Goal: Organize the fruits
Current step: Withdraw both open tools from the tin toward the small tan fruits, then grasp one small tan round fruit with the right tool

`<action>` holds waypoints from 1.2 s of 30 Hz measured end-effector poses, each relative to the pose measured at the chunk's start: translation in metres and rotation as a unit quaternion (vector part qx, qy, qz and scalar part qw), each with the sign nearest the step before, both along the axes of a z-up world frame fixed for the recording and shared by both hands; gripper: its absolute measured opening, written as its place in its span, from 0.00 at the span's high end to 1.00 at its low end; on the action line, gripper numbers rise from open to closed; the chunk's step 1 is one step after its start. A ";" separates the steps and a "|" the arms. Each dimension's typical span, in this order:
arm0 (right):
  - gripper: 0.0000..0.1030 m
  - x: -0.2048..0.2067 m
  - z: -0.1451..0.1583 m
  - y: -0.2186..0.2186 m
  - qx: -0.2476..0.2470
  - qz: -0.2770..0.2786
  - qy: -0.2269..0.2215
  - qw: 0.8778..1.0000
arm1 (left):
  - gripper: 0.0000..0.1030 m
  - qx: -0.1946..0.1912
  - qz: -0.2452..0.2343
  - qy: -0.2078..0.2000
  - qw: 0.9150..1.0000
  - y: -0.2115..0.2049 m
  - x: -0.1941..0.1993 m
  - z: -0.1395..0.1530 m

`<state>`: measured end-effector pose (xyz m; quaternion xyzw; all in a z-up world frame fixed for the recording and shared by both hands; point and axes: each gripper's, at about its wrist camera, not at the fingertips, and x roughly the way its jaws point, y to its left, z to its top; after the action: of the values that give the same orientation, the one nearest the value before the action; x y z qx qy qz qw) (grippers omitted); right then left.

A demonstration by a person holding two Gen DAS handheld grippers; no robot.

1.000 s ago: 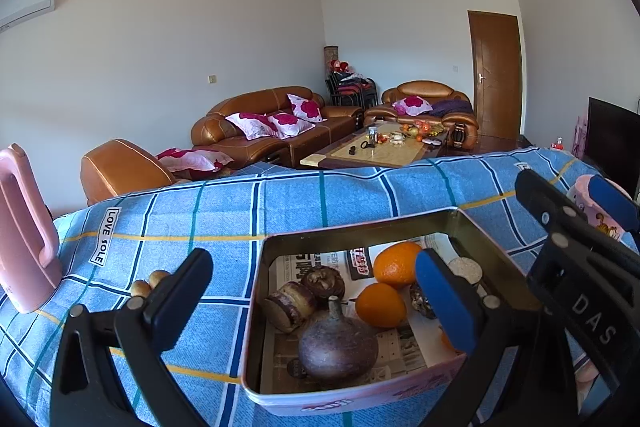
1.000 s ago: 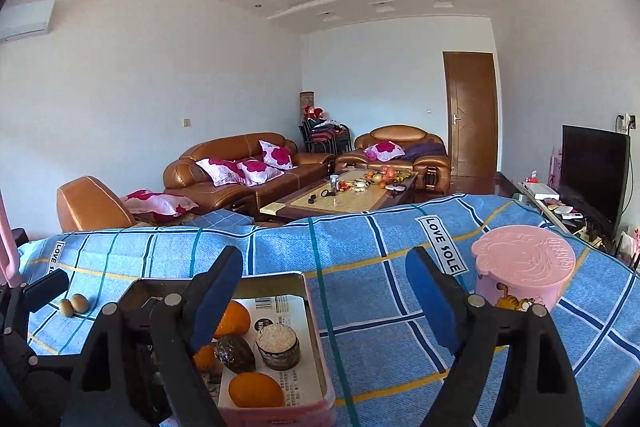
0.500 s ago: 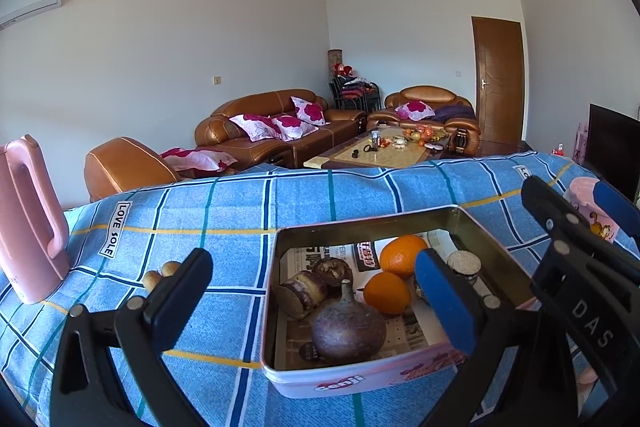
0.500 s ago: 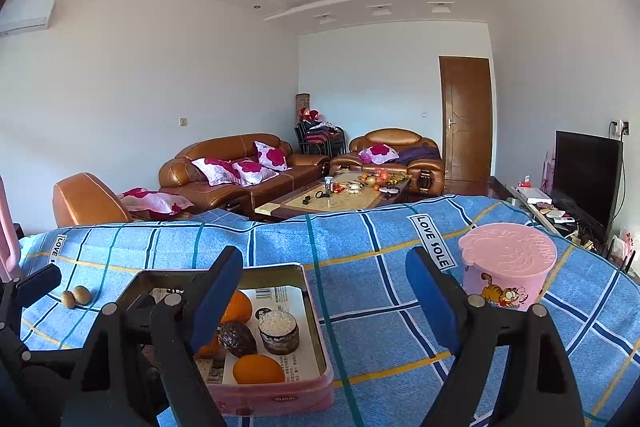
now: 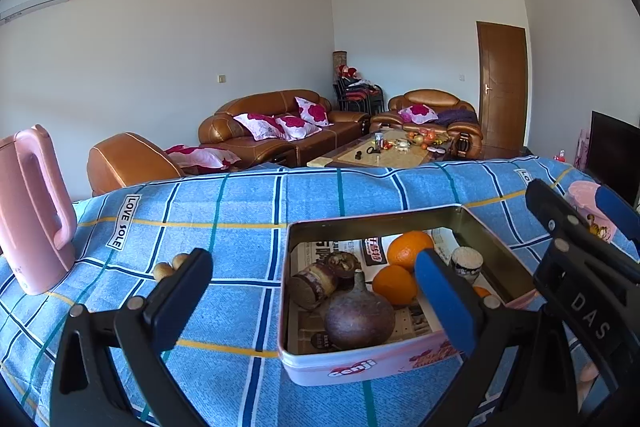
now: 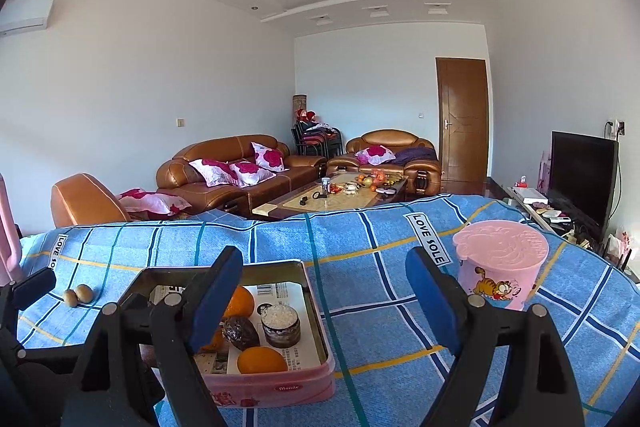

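Note:
A pink tin box [image 5: 366, 367] lined with newspaper sits on the blue checked cloth; it also shows in the right wrist view [image 6: 280, 387]. It holds oranges [image 5: 408, 249] [image 6: 260, 361], a dark purple round fruit [image 5: 358, 319], other dark fruits [image 6: 240, 333] and a small jar [image 6: 280, 325]. Two small brown fruits [image 5: 170, 267] [image 6: 78, 294] lie on the cloth left of the box. My left gripper [image 5: 312, 291] is open and empty above the box's near left side. My right gripper [image 6: 324, 291] is open and empty, above the box's right side.
A pink kettle [image 5: 32, 211] stands at the left. A pink lidded bucket [image 6: 500, 265] stands at the right. Behind the table are brown sofas [image 6: 240, 175], a coffee table [image 6: 340, 193], a TV [image 6: 580, 171] and a door.
Both grippers have pulled back and slightly up from the box, which now sits farther ahead in both views. More of the kettle shows at the left. Both stay open.

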<state>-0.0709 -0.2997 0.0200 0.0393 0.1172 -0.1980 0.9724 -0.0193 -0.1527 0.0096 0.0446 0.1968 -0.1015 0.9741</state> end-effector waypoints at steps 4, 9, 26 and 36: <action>0.17 0.003 -0.001 -0.001 0.003 -0.009 0.010 1.000 | 0.00 -0.006 0.003 0.007 1.000 0.009 0.001 -0.001; 0.17 0.006 -0.001 0.008 0.000 -0.008 0.018 1.000 | 0.00 0.003 0.014 0.020 1.000 0.022 0.006 -0.003; 0.17 0.038 -0.003 0.089 0.005 0.072 0.030 0.997 | 0.00 0.072 0.074 0.026 0.994 0.102 0.039 -0.006; 0.18 0.073 -0.007 0.153 -0.017 0.156 0.062 0.986 | 0.00 0.126 0.169 0.043 0.977 0.173 0.079 -0.015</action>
<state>0.0020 -0.1463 0.0130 -0.0081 0.1784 -0.0480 0.9828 0.0594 0.0203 -0.0057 0.1288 0.2540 0.0882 0.9545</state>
